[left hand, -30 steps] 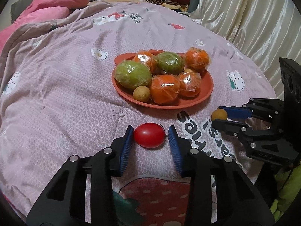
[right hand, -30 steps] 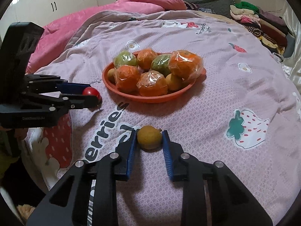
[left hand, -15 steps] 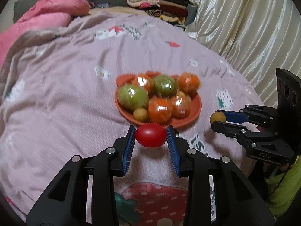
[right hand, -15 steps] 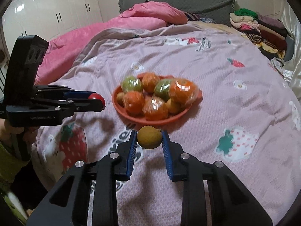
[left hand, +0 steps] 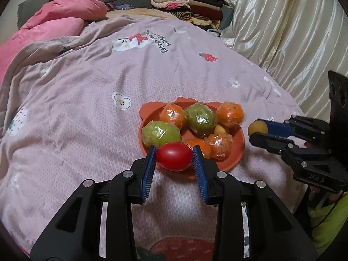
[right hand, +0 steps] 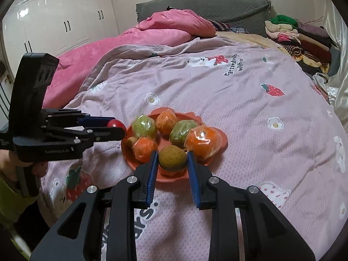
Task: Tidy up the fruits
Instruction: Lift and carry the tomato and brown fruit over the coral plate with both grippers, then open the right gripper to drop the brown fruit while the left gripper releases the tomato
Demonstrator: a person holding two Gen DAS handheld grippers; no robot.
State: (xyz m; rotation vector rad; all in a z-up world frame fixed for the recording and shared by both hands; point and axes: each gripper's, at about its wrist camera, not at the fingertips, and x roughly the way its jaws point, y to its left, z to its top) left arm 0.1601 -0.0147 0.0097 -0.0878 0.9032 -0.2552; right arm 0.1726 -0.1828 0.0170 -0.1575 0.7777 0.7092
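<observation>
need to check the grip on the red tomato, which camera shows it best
The left wrist view: the red tomato sits close and whole between the left gripper's blue pads, both pressing its sides. The right wrist view shows only a small sliver of it at that gripper's tip, mostly hidden by the fingers.

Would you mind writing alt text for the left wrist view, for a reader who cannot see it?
The left hand-held gripper grips a red tomato above the near rim of an orange plate of wrapped oranges and green fruits on a pink bedspread. At right, the right hand-held gripper holds a small yellow-brown fruit.
</observation>
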